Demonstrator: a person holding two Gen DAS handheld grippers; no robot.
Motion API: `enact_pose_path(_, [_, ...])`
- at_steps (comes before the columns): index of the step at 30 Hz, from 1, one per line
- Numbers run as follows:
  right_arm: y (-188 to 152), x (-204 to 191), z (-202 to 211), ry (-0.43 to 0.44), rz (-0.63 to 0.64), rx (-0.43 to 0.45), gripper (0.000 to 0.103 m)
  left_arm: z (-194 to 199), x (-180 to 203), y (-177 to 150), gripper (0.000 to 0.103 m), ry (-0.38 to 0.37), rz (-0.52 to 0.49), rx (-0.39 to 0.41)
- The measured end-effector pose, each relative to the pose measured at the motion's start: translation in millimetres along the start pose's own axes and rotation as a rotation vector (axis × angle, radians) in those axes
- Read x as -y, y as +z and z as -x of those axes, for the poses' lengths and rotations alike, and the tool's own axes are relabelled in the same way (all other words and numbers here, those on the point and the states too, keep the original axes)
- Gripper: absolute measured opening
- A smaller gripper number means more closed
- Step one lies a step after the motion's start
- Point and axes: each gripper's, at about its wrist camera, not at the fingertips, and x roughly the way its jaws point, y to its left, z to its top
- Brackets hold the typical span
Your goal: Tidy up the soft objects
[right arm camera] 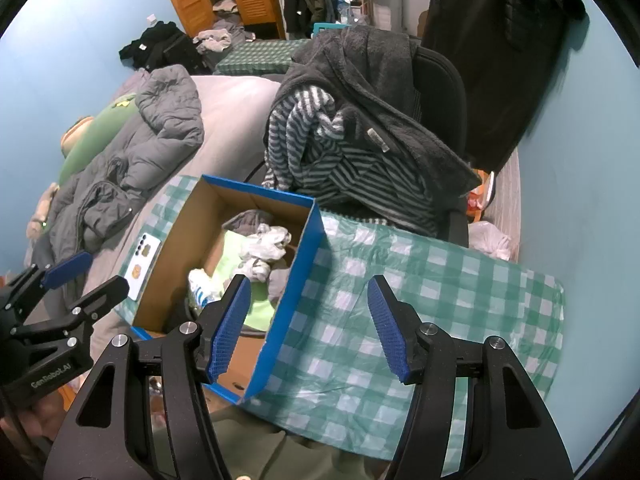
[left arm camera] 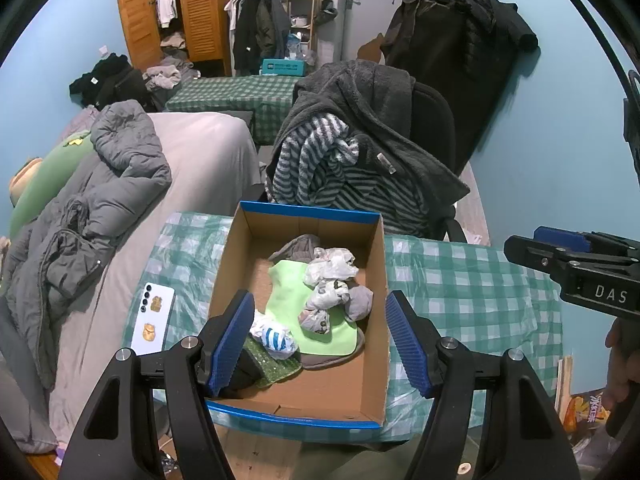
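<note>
A blue-edged cardboard box (left arm camera: 374, 280) stands on the green checked tablecloth (left arm camera: 460, 280). Inside lie a light green cloth (left arm camera: 288, 300), crumpled white bags (left arm camera: 330, 266), a grey sock ball (left arm camera: 360, 300), a blue-and-white striped bundle (left arm camera: 276, 338) and a dark green sparkly cloth (left arm camera: 276, 368). My left gripper (left arm camera: 320, 336) is open and empty above the box's near end. My right gripper (right arm camera: 308, 320) is open and empty over the box's right wall (right arm camera: 292, 292) and the tablecloth (right arm camera: 400, 280). The box contents (right arm camera: 260, 252) also show in the right wrist view.
A white phone (left arm camera: 154, 316) lies on the table's left edge by the bed. A grey jacket (left arm camera: 100, 200) lies on the bed. A chair (left arm camera: 432, 120) draped with a dark fleece and striped clothes (left arm camera: 320, 160) stands behind the table. The blue wall is at right.
</note>
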Motion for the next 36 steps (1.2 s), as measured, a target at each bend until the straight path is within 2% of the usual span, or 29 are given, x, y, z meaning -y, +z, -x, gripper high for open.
enact_pose_path(24, [0.8, 4.3, 1.0, -0.003, 0.004, 0.000, 0.060, -1.4, 0.9, 2.5, 0.069, 0.004, 0.009, -0.008])
enact_pose_path(36, [0.5, 3.3, 1.1, -0.003, -0.002, -0.001, 0.060, -6.7, 2.8, -6.2, 0.069, 0.011, 0.023, -0.020])
